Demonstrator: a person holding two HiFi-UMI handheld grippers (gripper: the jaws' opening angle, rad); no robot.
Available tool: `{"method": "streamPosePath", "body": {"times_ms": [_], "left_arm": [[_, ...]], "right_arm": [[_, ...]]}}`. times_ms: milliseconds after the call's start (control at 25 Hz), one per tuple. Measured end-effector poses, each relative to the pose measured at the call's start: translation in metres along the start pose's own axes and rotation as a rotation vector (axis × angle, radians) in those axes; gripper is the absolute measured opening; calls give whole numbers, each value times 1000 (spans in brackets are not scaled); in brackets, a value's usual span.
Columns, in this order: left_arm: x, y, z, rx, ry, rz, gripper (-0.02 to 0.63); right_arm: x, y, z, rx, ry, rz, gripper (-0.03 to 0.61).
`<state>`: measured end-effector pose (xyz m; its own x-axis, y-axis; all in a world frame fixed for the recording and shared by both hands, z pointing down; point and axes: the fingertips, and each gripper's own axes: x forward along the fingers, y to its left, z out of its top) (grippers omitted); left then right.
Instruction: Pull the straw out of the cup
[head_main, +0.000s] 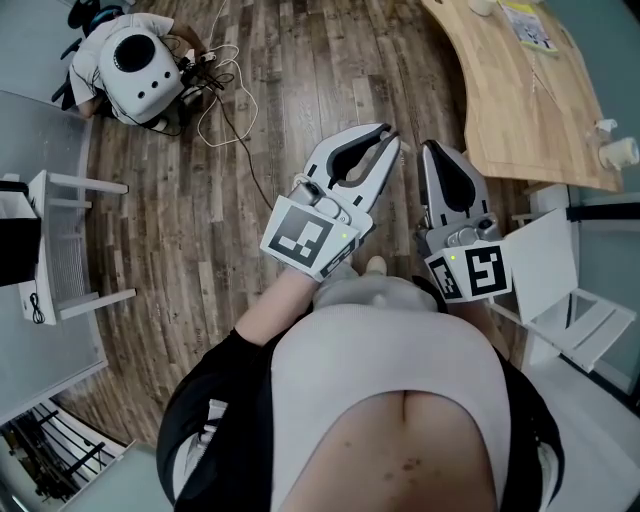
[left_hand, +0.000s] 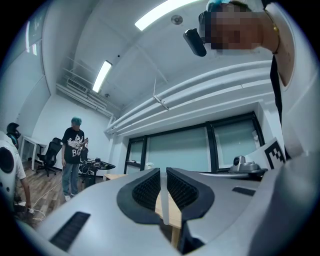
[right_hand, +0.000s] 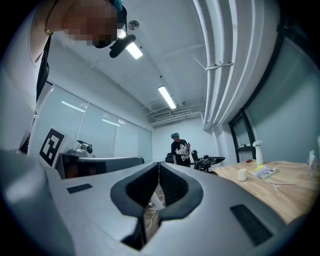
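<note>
I see no straw in any view. A small white cup (right_hand: 242, 174) stands on the wooden table (right_hand: 280, 192), far from both grippers; only its edge shows at the top of the head view. My left gripper (head_main: 386, 136) is held in front of the body, over the floor. A narrow slit shows between its jaws and nothing is in it. My right gripper (head_main: 432, 150) is beside it, pointing the same way, jaws together and empty. Seen from the left gripper (left_hand: 163, 172), the table edge shows through the slit.
The wooden table (head_main: 520, 110) runs along the upper right, with a yellow sheet (head_main: 527, 25) and white items (head_main: 620, 150) on it. A white robot (head_main: 140, 62) and cables (head_main: 225, 95) lie on the plank floor. A person (right_hand: 180, 150) stands far off. White chairs (head_main: 560, 290) flank me.
</note>
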<state>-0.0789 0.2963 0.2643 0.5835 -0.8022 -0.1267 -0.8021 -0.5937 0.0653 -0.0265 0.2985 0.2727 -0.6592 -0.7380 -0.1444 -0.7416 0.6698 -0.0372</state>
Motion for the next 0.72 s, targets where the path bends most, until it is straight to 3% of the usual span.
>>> {"method": "streamPosePath", "body": {"times_ms": [720], "left_arm": [[-5, -7, 3, 6, -7, 0, 43]], "right_arm": [[-6, 6, 1, -9, -4, 9, 31]]}}
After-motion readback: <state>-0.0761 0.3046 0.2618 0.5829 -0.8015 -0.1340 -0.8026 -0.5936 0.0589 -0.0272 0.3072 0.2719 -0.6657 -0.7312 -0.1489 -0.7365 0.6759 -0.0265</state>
